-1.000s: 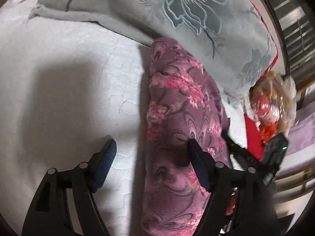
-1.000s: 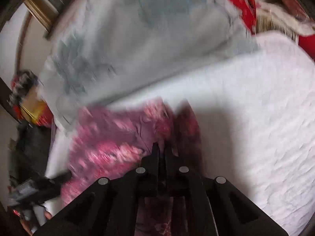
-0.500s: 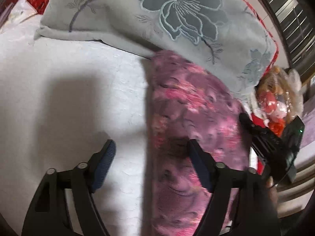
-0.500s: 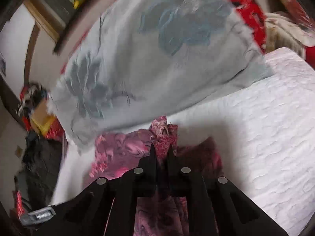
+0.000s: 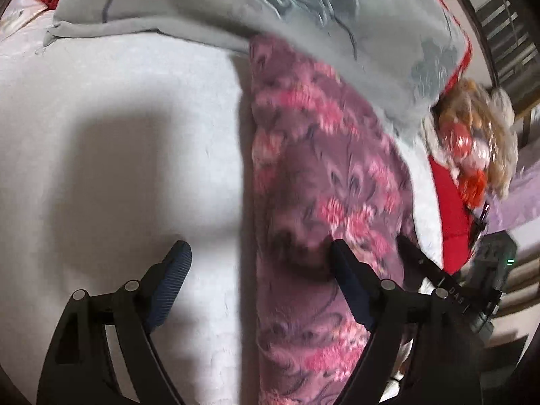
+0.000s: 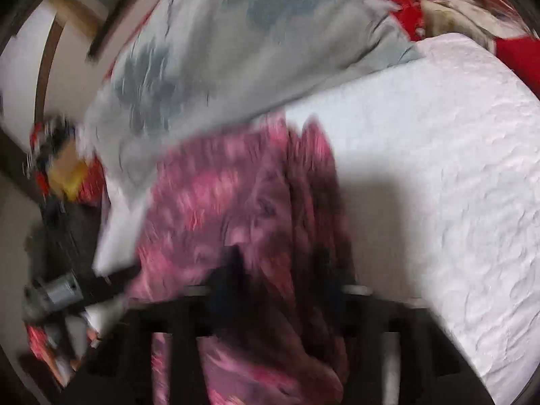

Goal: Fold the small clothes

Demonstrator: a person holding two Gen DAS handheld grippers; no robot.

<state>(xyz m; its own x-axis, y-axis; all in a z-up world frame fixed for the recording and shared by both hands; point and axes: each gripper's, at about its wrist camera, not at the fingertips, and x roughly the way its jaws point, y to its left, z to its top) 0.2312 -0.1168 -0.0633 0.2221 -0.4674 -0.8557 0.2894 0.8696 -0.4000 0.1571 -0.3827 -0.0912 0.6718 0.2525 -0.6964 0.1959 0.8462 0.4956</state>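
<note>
A purple and pink flowered garment lies in a long folded strip on the white quilted bed. My left gripper is open above the strip's left edge, one finger over the bed and one over the cloth. In the right wrist view the garment fills the middle and is blurred. My right gripper hovers over it with its fingers spread apart; cloth lies between them. The right gripper's body also shows at the right in the left wrist view.
A grey pillow with a flower pattern lies against the far end of the garment. Red cloth and a bag of bright things sit past the bed's right side. The bare white bed stretches to the right.
My right gripper has opened from shut on the garment, and its view has swung down in a blur. The left gripper stays open in about the same place.
</note>
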